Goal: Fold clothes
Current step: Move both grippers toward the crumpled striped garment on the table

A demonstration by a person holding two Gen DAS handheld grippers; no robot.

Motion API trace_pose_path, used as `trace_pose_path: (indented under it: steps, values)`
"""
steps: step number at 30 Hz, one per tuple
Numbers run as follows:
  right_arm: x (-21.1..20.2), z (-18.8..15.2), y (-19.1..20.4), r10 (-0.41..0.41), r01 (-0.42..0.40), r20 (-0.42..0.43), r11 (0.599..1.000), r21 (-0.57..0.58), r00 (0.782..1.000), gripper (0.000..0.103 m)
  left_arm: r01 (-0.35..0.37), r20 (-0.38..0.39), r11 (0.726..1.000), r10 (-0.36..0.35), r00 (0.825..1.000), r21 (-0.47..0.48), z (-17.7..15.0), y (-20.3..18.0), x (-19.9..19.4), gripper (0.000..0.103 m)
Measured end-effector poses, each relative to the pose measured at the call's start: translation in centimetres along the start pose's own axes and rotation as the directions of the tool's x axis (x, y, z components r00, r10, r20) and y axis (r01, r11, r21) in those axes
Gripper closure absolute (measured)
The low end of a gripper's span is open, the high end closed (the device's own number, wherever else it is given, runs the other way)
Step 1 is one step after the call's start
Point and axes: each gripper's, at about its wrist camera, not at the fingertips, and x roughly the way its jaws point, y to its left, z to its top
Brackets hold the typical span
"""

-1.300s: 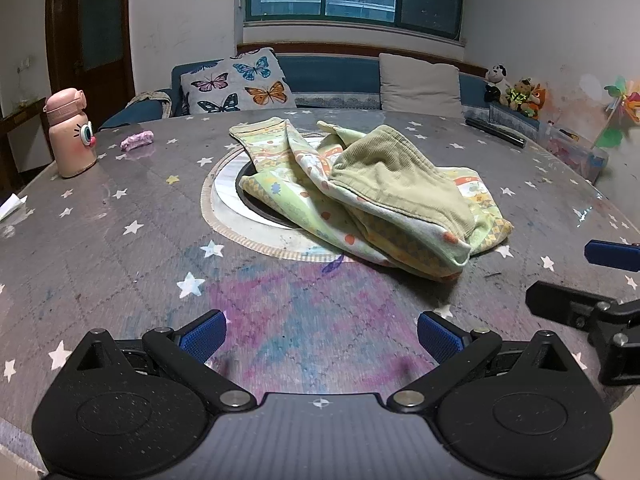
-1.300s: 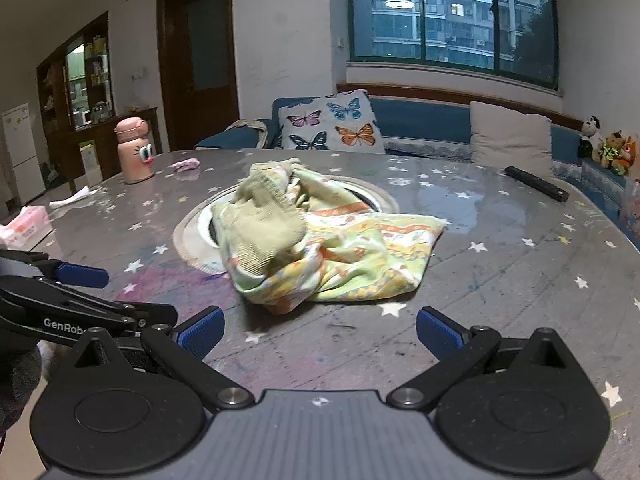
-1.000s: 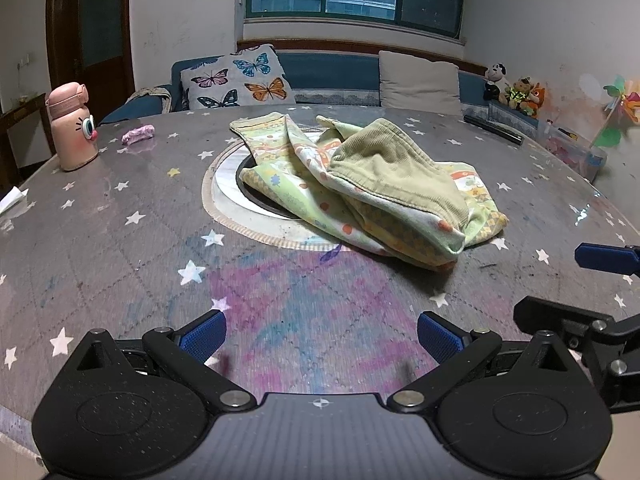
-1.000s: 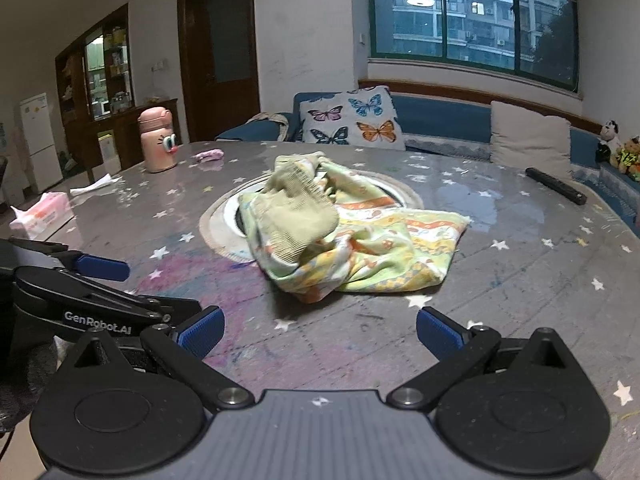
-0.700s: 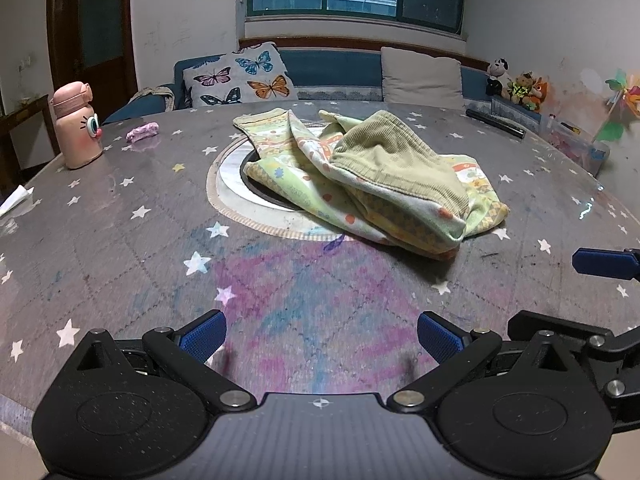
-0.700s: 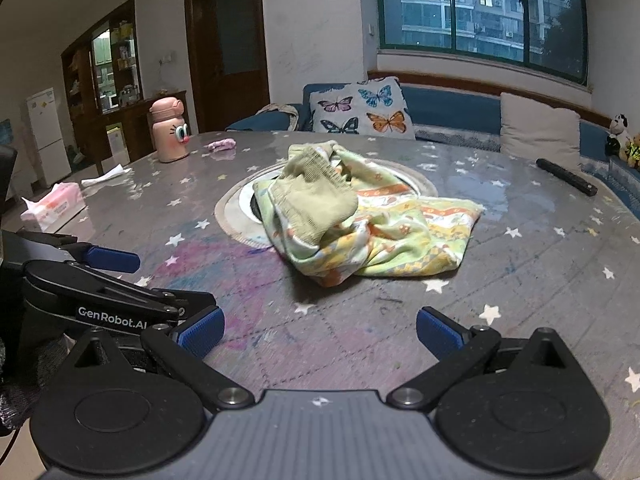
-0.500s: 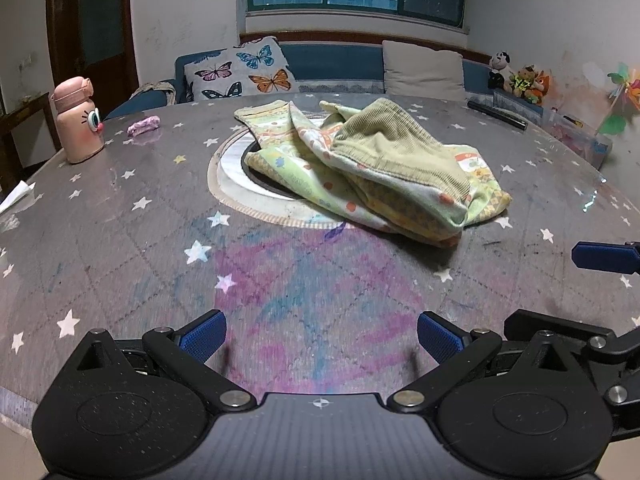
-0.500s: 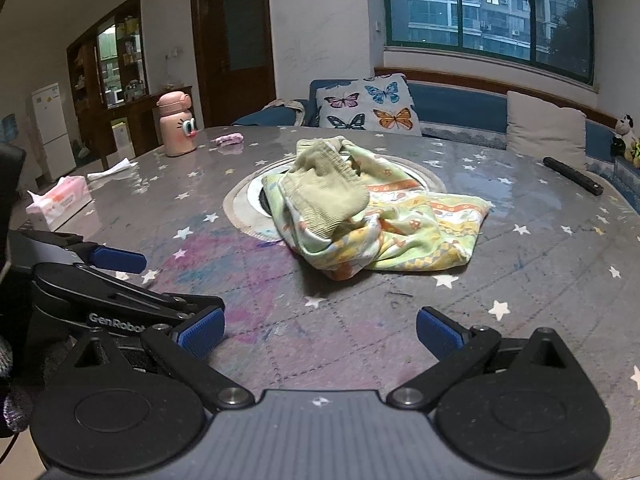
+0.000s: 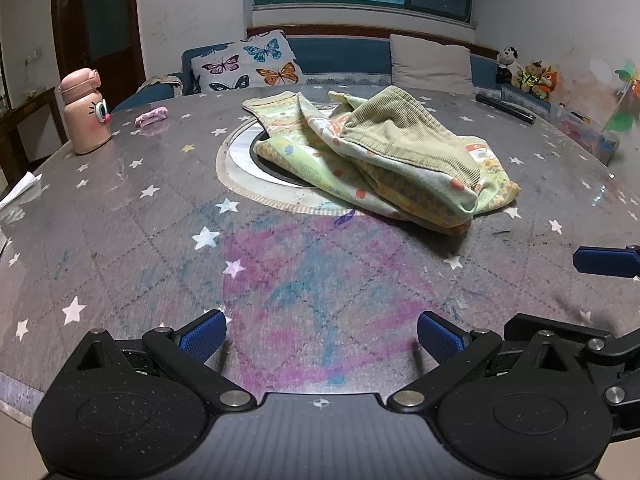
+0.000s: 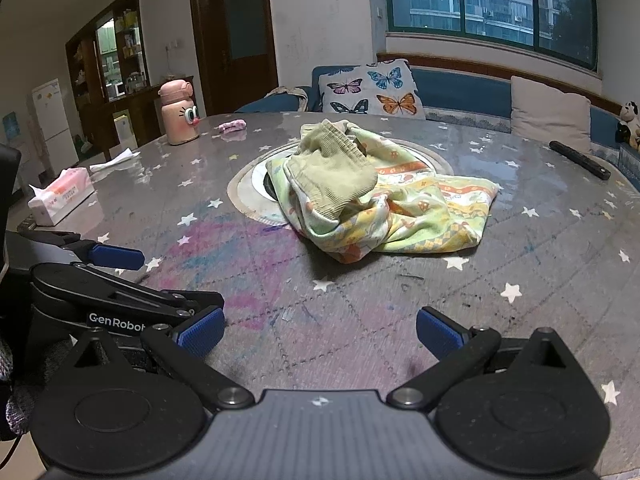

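In the middle of the table [image 9: 120, 240] lies the garment [image 9: 384, 160], a crumpled heap of pale green printed cloth with an olive corduroy part bunched on top. It partly covers the round inset [image 9: 248, 160] at the table's centre. In the right wrist view the garment [image 10: 380, 204] sits just above mid-frame, the corduroy lump on its left side and the printed cloth spreading to the right.

The left gripper [image 9: 320, 334] is at the bottom of its own view, its blue pads wide apart with nothing between them, over the purple and blue stains on the tabletop, well short of the garment. The right gripper [image 10: 320, 332] stands the same way at the bottom of its view, pads spread and holding nothing, also short of the cloth. Each shows at the edge of the other's frame: the right one at the far right of the left wrist view, the left one at the lower left of the right wrist view.

At the upper left of the left wrist view a pink bottle [image 9: 85, 112] stands upright near the table edge, a small pink wad [image 9: 151, 116] a little to its right. A tissue pack [image 10: 60, 196] lies at the left of the right wrist view, and a dark remote [image 10: 580, 159] at the right. Behind the table is a sofa with a butterfly cushion [image 9: 246, 66].
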Motion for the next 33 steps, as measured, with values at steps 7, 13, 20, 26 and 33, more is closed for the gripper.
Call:
trace_pose_path:
  steps: [7,13,20,26,33]
  values:
    - [0.1,0.0,0.0,-0.001,0.001,-0.004,1.0,-0.007,1.0,0.0,-0.004,-0.004,1.0,0.004,1.0,0.006,0.1,-0.1,0.1,0.0]
    - [0.2,0.1,0.0,-0.002,0.002,-0.004,1.0,-0.009,1.0,0.0,-0.007,-0.005,1.0,0.007,1.0,0.01,0.4,-0.2,0.3,0.0]
    - [0.4,0.4,-0.1,-0.004,0.004,-0.005,1.0,-0.007,1.0,0.0,-0.008,-0.005,1.0,0.008,1.0,0.012,0.8,-0.2,0.6,0.0]
    - [0.6,0.7,-0.3,-0.006,0.006,-0.006,1.0,-0.005,1.0,0.0,-0.007,-0.011,1.0,0.007,1.0,0.014,1.2,-0.2,0.9,0.0]
    - [0.9,1.0,-0.6,-0.005,0.005,-0.008,1.0,-0.005,1.0,0.001,-0.01,-0.018,1.0,0.01,1.0,0.019,1.7,-0.3,1.3,0.0]
